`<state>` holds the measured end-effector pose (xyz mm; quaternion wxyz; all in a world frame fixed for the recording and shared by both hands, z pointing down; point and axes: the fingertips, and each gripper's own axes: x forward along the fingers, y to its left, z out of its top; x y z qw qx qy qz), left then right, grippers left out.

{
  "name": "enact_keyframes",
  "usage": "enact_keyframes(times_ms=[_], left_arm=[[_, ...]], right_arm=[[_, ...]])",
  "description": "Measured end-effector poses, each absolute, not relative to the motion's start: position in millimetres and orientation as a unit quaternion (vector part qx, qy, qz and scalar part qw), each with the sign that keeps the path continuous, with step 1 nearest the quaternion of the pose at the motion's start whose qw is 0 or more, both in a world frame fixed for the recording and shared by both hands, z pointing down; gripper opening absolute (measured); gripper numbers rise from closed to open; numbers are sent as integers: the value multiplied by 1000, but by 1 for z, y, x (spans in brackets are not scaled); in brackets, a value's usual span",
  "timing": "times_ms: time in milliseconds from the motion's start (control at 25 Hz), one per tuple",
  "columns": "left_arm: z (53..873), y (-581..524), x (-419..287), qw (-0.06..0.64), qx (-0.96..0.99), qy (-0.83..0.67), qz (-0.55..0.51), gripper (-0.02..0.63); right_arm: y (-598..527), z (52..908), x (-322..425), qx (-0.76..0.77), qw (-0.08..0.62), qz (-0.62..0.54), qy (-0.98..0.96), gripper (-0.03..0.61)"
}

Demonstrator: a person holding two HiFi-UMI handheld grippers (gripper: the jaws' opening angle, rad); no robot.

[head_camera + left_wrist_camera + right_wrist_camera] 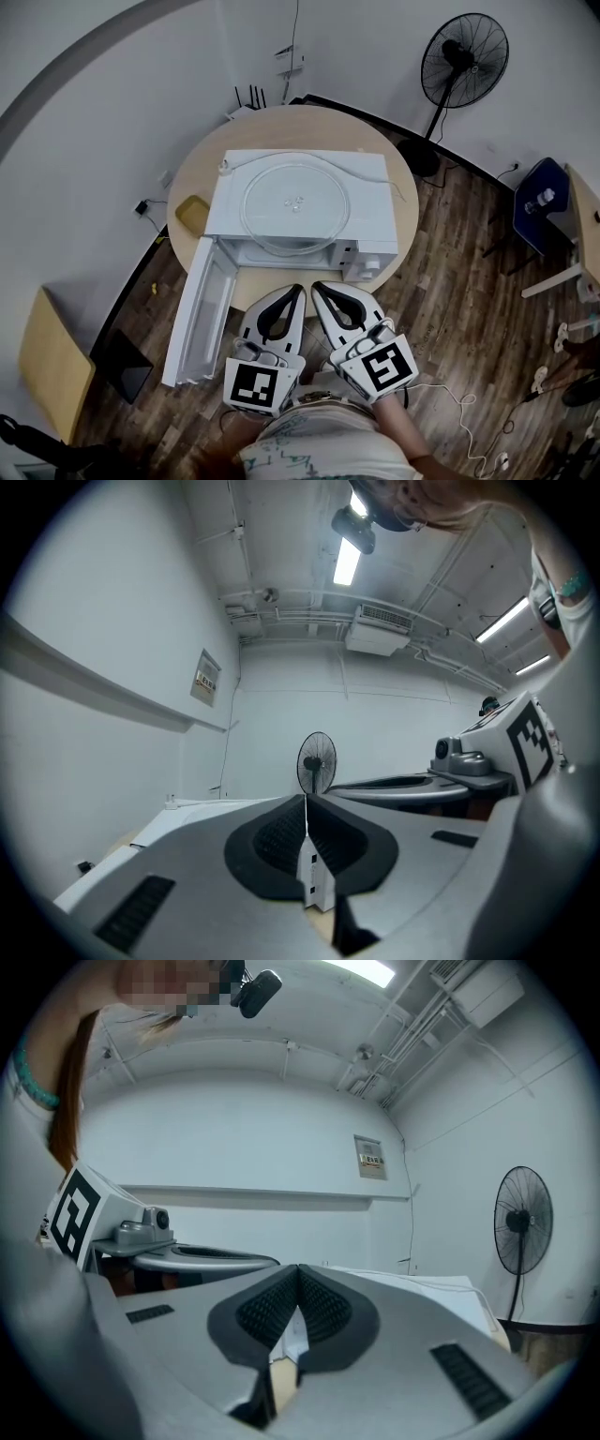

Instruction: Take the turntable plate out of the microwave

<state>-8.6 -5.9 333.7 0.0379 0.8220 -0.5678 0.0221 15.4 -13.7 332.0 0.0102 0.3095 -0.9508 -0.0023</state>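
Note:
The clear glass turntable plate (295,202) lies flat on top of the white microwave (373,208), which stands on a round wooden table (281,127). The microwave's door (197,314) hangs wide open to the left. My left gripper (298,289) and right gripper (317,286) sit side by side just in front of the microwave's open front, both pointing level at it. Both are shut with nothing between the jaws, as the left gripper view (306,799) and the right gripper view (298,1269) show. The oven's inside is hidden from me.
A yellow object (192,214) lies on the table left of the microwave. A black standing fan (462,61) is at the back right, a blue chair (539,202) at the far right. A cable (375,178) runs over the microwave top.

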Motion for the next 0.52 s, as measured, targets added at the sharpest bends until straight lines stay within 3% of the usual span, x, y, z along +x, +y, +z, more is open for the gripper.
enact_keyframes(times_ms=[520], left_arm=[[332,-7,-7,32,807,-589,34,15]], right_arm=[[-16,336,23,289,9,4,-957,-9]])
